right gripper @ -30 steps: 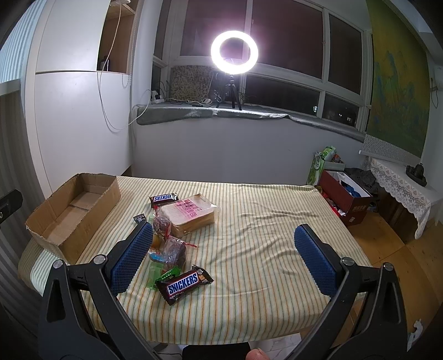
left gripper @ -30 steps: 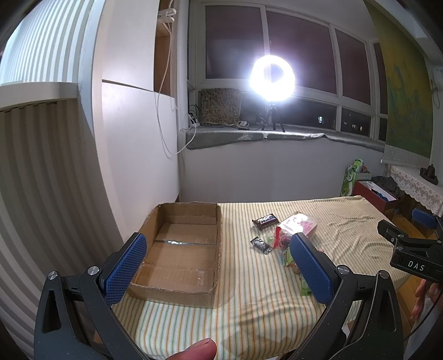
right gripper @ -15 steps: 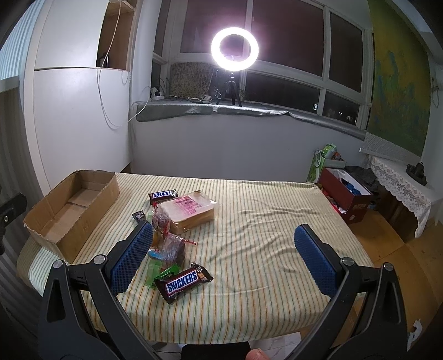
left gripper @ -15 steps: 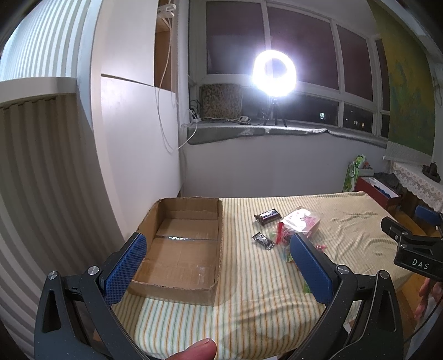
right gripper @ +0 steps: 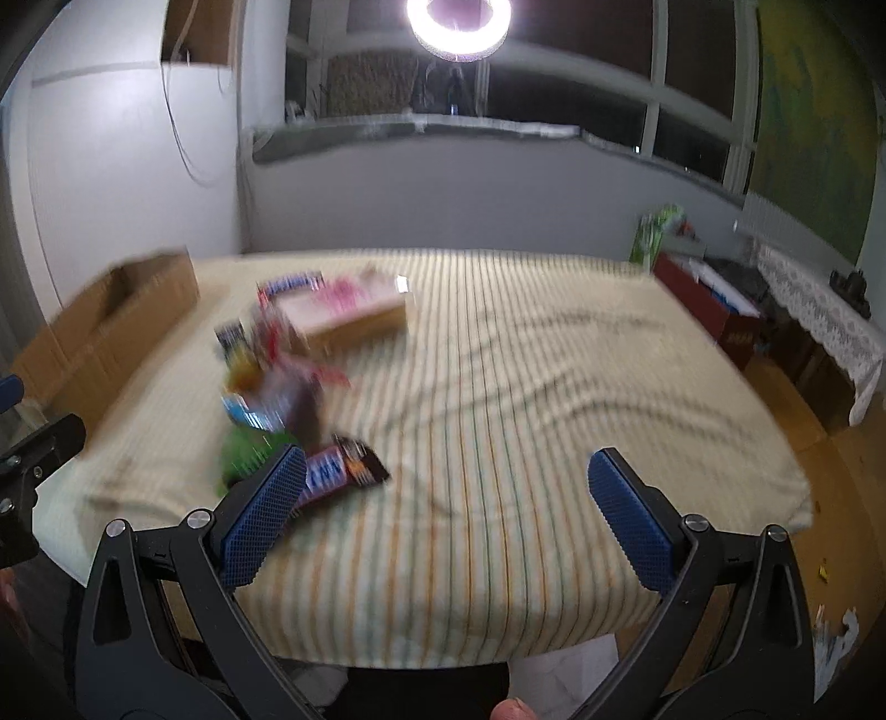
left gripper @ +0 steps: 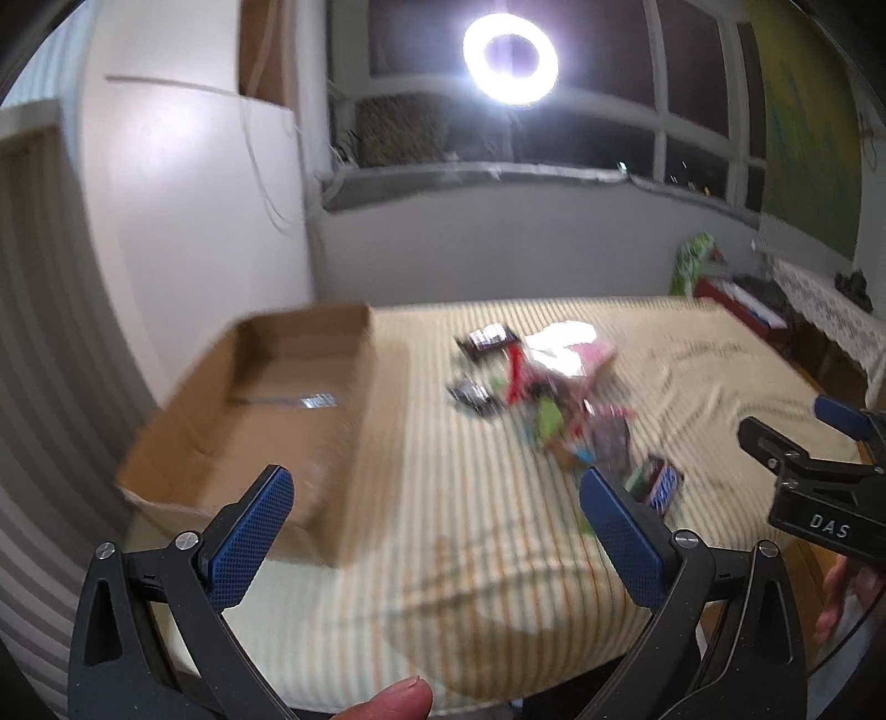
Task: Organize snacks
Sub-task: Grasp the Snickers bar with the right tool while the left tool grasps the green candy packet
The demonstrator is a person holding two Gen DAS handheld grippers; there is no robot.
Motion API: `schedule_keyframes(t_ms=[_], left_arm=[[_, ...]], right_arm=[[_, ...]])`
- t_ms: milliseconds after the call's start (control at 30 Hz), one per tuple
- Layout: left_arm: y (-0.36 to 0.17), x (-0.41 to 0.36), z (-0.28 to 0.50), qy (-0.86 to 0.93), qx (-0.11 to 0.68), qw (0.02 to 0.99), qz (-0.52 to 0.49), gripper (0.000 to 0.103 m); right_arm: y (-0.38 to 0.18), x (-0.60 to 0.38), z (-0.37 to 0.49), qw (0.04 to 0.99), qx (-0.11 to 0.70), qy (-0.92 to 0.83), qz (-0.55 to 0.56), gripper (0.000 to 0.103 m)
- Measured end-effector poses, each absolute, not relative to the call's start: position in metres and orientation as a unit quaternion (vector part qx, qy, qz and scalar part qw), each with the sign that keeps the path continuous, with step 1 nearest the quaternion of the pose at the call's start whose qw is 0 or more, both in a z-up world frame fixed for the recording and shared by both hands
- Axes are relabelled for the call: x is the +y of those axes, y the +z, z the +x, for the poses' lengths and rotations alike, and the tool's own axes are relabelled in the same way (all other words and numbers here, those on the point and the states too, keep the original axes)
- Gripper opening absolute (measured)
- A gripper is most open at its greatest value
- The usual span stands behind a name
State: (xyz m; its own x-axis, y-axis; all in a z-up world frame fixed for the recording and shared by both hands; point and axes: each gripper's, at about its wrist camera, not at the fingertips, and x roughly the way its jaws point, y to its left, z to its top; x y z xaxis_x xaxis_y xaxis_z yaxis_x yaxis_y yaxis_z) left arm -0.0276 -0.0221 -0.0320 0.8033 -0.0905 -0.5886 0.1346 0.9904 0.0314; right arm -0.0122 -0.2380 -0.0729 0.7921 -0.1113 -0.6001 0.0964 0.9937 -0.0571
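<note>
1. Both pairs of blue-padded fingers, on the left gripper [left gripper: 437, 501] and the right gripper [right gripper: 447, 484], are spread wide, empty.
2. Blurred pile of colourful snack packets [right gripper: 288, 360] lies left of centre on the striped tablecloth [right gripper: 526, 399].
3. Open brown cardboard box [left gripper: 266, 404] sits at the frame's left.

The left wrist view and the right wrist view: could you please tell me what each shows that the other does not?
Only the left wrist view looks into the cardboard box, showing its bare floor, and shows the right gripper's body. Only the right wrist view shows the bare right half of the striped tablecloth and a floor corner. Both show the blurred snack pile, the ring light, and open jaws holding nothing.
</note>
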Motion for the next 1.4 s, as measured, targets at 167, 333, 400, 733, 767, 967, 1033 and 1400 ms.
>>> schedule_keyframes(t_ms=[167,333,400,733,767,967,1033,1400], left_arm=[[-0.066,-0.029,-0.021,-0.076,0.351,0.933,0.034,0.103],[-0.077,-0.025,-0.017,-0.109,0.37,0.922,0.019,0.103],[-0.077,-0.025,-0.015,-0.12,0.366,0.923,0.016,0.103],[-0.079,-0.02,0.004,-0.144,0.393,0.908,0.002,0.103],[-0.08,-0.02,0.006,-0.145,0.394,0.908,0.002,0.103],[-0.086,-0.041,0.018,-0.154,0.397,0.904,0.03,0.103],[-0.09,-0.049,0.021,-0.155,0.398,0.903,0.036,0.103],[-0.108,-0.096,0.029,-0.189,0.41,0.89,0.067,0.081]], right_arm=[[-0.097,-0.235,-0.012,0.936,0.349,-0.039,-0.013,0.103],[-0.105,-0.226,-0.009,0.931,0.363,-0.004,-0.028,0.103],[-0.107,-0.22,-0.008,0.929,0.368,0.022,-0.026,0.103],[-0.128,-0.203,0.015,0.928,0.362,0.084,-0.017,0.103],[-0.128,-0.202,0.016,0.929,0.358,0.086,-0.023,0.102],[-0.126,-0.222,0.022,0.933,0.346,0.1,-0.023,0.073],[-0.126,-0.232,0.022,0.934,0.343,0.096,-0.026,0.073],[-0.126,-0.254,0.018,0.936,0.337,0.097,-0.035,0.07]])
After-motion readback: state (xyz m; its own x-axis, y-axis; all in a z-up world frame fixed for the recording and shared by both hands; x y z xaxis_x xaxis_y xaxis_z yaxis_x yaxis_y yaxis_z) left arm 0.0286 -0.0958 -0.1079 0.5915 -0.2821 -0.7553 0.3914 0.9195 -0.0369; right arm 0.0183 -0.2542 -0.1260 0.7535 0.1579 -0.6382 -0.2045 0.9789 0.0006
